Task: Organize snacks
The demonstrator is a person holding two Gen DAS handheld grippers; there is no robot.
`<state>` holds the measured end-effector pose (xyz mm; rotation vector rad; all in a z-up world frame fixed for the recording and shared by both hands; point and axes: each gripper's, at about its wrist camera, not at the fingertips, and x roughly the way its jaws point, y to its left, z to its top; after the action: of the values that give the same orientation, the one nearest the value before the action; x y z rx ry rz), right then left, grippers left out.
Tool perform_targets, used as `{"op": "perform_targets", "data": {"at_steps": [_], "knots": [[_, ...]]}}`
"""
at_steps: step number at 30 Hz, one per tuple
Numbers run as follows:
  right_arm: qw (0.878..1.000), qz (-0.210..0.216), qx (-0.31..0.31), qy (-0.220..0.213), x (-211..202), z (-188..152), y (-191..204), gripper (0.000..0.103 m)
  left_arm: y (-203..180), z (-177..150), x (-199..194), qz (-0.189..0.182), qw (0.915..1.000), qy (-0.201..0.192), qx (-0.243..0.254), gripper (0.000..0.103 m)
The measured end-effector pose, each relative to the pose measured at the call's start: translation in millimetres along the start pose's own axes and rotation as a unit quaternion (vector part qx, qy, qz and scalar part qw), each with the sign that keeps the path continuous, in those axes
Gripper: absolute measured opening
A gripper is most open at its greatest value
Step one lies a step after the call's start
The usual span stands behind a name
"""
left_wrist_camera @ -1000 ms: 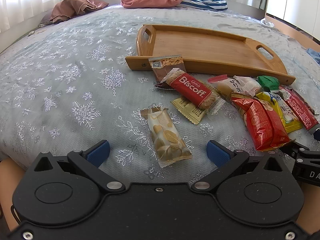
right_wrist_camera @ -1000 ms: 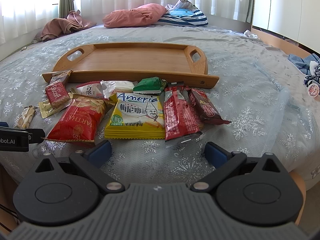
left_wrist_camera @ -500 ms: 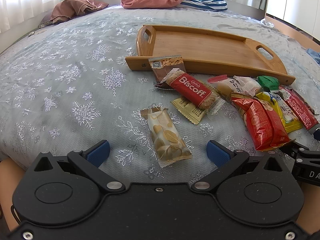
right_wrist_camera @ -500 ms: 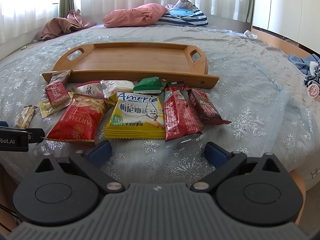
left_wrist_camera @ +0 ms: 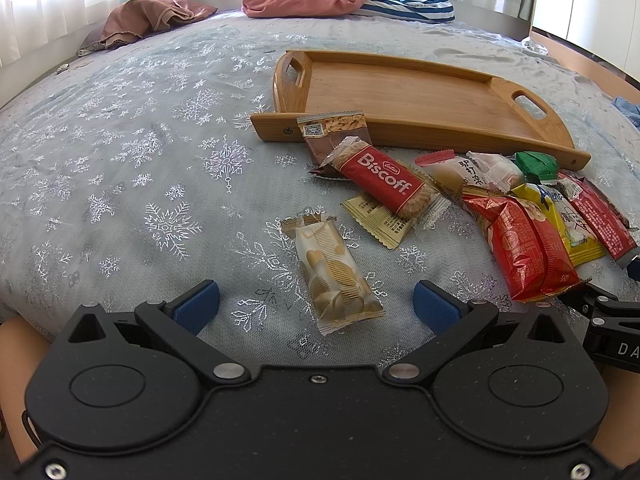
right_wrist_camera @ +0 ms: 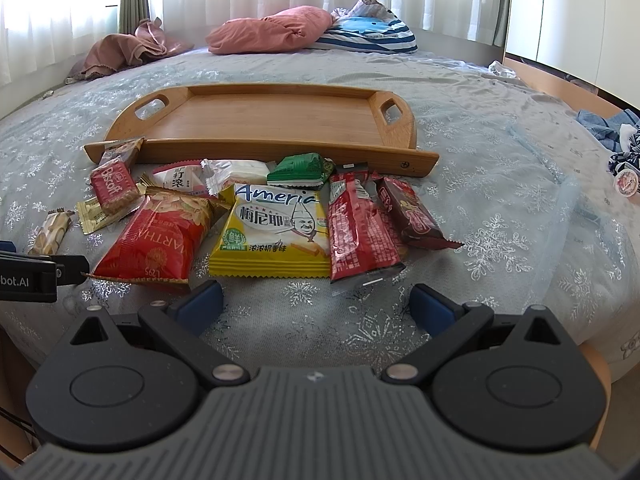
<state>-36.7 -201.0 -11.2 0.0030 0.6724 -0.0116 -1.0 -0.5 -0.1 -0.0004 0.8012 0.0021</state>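
Left gripper (left_wrist_camera: 316,306) hovering wide open, holding nothing, gold-patterned snack (left_wrist_camera: 338,276) lying between fingertips at lower centre. Right gripper (right_wrist_camera: 316,304) likewise gaping, empty, yellow packet (right_wrist_camera: 274,236) just beyond. Wooden tray (right_wrist_camera: 272,148) sitting mid-frame behind snacks on bedspread (left_wrist_camera: 132,168).

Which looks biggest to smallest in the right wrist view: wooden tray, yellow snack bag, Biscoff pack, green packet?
1. wooden tray, by far the largest.
2. yellow snack bag.
3. Biscoff pack and green packet look about alike; not ranked. The tray lies farthest from the camera yet looks largest, so its rank is safe.
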Motion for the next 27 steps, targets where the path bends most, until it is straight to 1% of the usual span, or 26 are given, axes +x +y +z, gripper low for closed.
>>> {"op": "perform_targets", "data": {"at_steps": [18, 22, 27], "knots": [[1.0, -0.001, -0.002, 0.0, -0.1, -0.5, 0.9, 0.103, -1.4, 1.0, -1.6, 0.002, 1.0, -0.003, -0.001, 0.103], [1.0, -0.004, -0.004, 0.009, 0.2, 0.8, 2.0, 0.103, -6.6, 1.9, -2.3, 0.013, 0.9999, -0.006, 0.0, 0.103], [1.0, -0.003, -0.002, 0.014, 1.2, 3.8, 1.7, 0.103, -2.8, 3.8, -6.6, 0.009, 1.0, -0.004, -0.002, 0.103]]}}
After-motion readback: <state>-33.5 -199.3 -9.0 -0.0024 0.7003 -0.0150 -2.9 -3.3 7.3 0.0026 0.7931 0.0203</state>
